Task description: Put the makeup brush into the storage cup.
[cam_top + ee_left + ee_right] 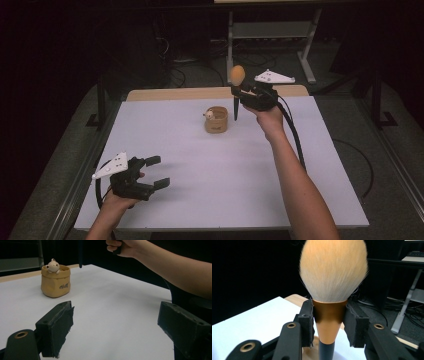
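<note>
A makeup brush (236, 89) with a fluffy orange head, copper ferrule and dark handle stands upright in my right gripper (239, 93), raised above the far side of the white table (215, 165). In the right gripper view the pads (308, 322) press on the brush's copper ferrule (329, 317). Just left of the handle tip sits a tan pouch-shaped holder (216, 119) with a small bear figure on its rim, seen also as the holder (55, 281). My left gripper (157, 171) rests open at the near left, with nothing between its jaws (115, 330).
A wooden strip (215, 93) runs along the table's far edge. Beyond it stand a metal desk frame (272, 35) and cables on the dark floor. The person's right forearm (172, 267) crosses the upper right of the left gripper view.
</note>
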Tool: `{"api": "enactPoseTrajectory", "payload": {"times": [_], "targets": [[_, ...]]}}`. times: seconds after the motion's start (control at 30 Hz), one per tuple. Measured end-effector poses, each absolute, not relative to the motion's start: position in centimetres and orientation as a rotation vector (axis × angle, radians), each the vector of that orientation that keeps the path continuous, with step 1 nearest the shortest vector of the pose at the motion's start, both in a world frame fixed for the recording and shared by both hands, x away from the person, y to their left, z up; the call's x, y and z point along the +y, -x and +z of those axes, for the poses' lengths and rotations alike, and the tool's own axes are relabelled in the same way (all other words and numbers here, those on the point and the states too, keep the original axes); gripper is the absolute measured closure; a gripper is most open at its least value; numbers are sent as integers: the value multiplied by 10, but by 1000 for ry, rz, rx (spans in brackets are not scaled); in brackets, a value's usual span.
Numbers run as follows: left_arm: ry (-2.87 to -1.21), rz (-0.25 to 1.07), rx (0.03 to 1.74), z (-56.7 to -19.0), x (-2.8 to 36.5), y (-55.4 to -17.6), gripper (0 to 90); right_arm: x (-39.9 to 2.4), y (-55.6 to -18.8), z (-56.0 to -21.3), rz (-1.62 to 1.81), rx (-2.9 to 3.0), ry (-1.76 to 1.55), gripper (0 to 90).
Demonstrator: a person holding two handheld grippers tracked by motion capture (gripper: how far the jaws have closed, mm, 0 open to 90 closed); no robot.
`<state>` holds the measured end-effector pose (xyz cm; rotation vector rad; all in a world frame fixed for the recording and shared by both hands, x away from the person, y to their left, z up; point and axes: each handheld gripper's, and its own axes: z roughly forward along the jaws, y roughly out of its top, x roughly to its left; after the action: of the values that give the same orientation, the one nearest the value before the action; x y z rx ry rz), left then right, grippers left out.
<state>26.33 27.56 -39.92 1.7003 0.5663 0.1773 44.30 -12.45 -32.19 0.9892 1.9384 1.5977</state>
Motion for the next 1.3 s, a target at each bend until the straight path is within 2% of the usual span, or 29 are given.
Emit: {"api": "enactPoseTrajectory", "payload": {"times": [1.3], "targets": [[-1694,180,559,-399,276,-262,126,-99,-460,-324,1633,1910,-986,610]]}}
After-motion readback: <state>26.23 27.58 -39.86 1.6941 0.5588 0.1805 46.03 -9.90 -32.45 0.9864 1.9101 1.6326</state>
